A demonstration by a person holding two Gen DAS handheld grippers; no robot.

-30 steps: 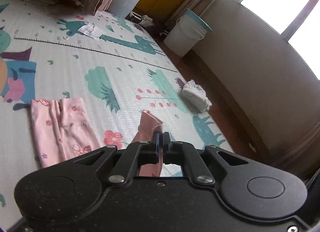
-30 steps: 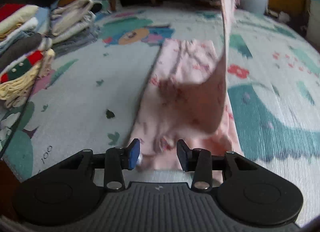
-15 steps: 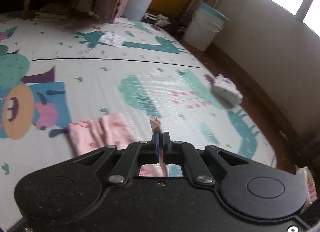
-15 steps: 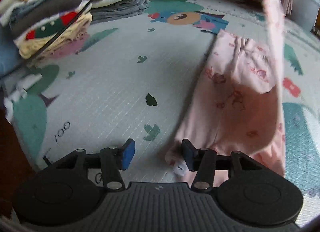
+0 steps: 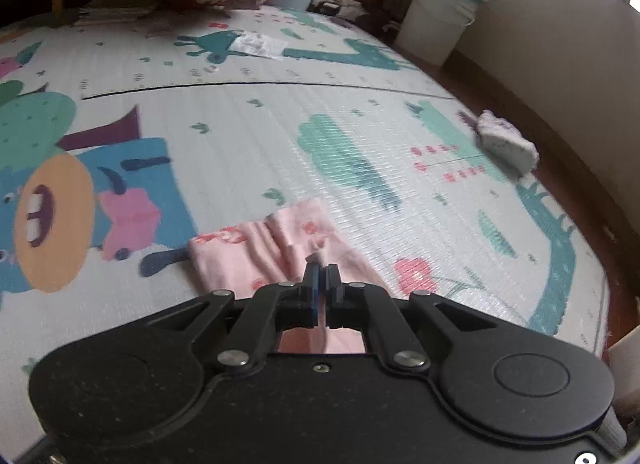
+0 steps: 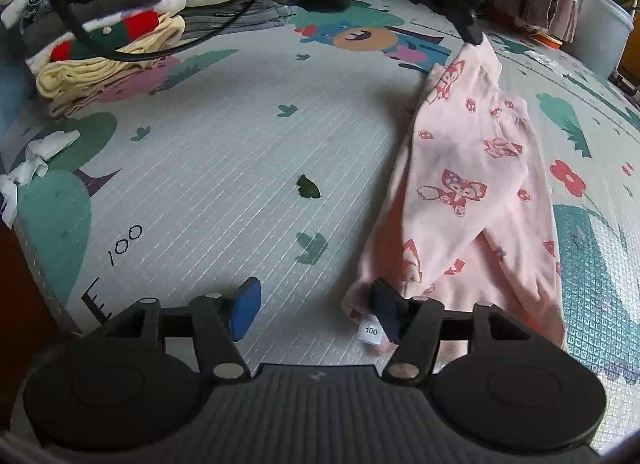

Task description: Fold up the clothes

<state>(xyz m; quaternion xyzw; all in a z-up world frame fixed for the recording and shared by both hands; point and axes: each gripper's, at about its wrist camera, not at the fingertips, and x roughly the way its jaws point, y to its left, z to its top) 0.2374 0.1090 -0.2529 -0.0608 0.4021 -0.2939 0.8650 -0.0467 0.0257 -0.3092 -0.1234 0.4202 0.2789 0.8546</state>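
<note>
The left hand-held gripper [image 5: 321,278] and right hand-held gripper [image 6: 316,314] are matte black with silver screws and blue pads.

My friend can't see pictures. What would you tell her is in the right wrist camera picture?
Pink pants with little foxes lie on a play mat, and the left gripper pinches and lifts their far end. Close up, the right gripper is open, its jaws just opened wider, with nothing between them. Folded clothes are stacked at the upper left.
</note>
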